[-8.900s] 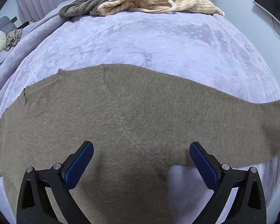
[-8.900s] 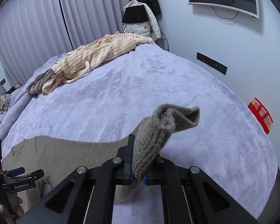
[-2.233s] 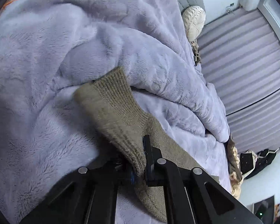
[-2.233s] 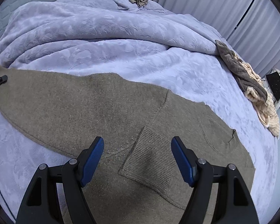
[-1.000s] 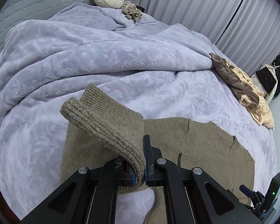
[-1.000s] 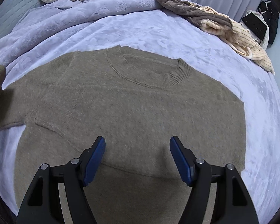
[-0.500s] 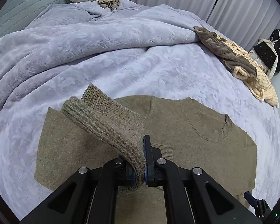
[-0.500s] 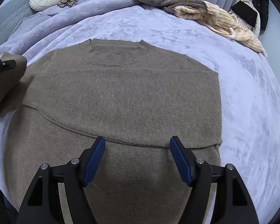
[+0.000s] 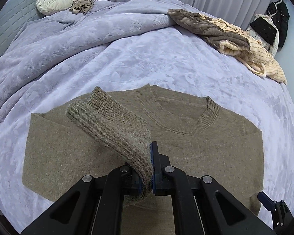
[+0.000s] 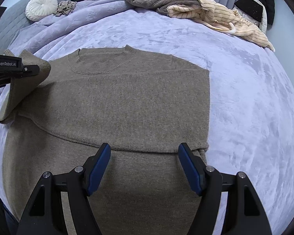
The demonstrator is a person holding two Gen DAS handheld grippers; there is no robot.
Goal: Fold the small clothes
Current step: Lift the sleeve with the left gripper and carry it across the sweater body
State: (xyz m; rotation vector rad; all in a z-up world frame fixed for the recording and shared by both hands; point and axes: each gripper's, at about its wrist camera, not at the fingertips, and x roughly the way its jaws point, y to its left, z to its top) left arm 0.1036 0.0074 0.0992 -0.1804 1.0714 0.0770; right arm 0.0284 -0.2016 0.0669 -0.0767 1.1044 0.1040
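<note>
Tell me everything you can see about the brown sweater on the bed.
The sweater is olive-brown knit with a ribbed round collar, lying flat, neck away from the cameras, on the lilac blanket. One sleeve is already folded across its chest. The left tool is shut on the other sleeve's ribbed cuff, lifted above the body. The right tool hovers open.

Even, cool, diffuse light; shadows soft beneath the sweater (image 10: pixel 127 101). Strong fisheye bowing, black vignette at corners. Fingers (image 10: pixel 190 168) near the lens slightly soft, perhaps defocus. No glare.
</note>
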